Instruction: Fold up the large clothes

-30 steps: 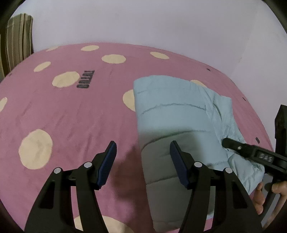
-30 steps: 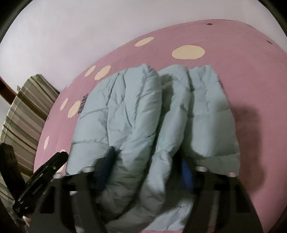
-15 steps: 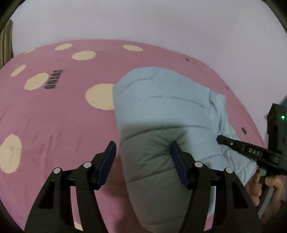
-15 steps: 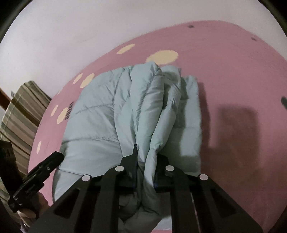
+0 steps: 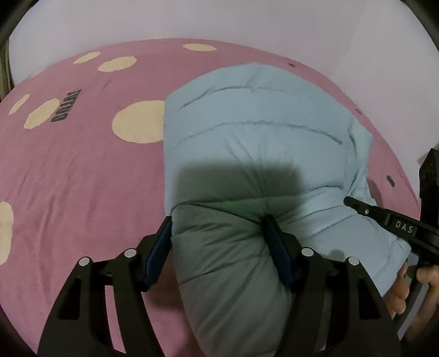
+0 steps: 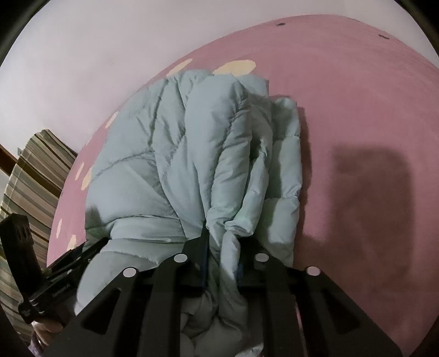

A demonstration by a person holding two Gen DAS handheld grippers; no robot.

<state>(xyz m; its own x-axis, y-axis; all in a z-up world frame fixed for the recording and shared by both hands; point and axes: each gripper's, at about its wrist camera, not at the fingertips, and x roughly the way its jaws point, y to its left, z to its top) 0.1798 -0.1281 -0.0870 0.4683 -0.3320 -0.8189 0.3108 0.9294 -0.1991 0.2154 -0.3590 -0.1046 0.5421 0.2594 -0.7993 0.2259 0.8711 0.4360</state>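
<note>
A pale blue quilted puffer jacket [image 5: 260, 142] is seen lying on a pink bedspread [image 5: 82, 178], toward the near right part of it, bundled into a thick, rounded heap. Its shell is smooth and slightly glossy, divided by stitched seams into soft padded channels; in the right wrist view the jacket [image 6: 170, 153] is gathered into several long ridged folds that run toward the camera. The near end of the jacket is straddled by the left gripper [image 5: 219, 244], whose blue-padded fingers are spread wide on either side of a bulging padded lobe; whether that lobe is being squeezed cannot be told. A narrow bunch of the jacket's folded layers is pinched between the nearly closed fingers of the right gripper [image 6: 221, 263], with the fabric puckered where it is clamped. The bedspread around the jacket has a matte, faintly brushed nap and is patterned with cream oval spots [image 5: 138, 120] and a small dark printed word [image 5: 65, 105] to the jacket's left. A dark rectangular shadow [image 6: 373, 197] is cast on the bedspread to the jacket's right. Beyond the jacket's far left, a striped fabric piece [image 6: 33, 175] is seen at the bed's edge, against a plain pale wall [image 5: 192, 19].
</note>
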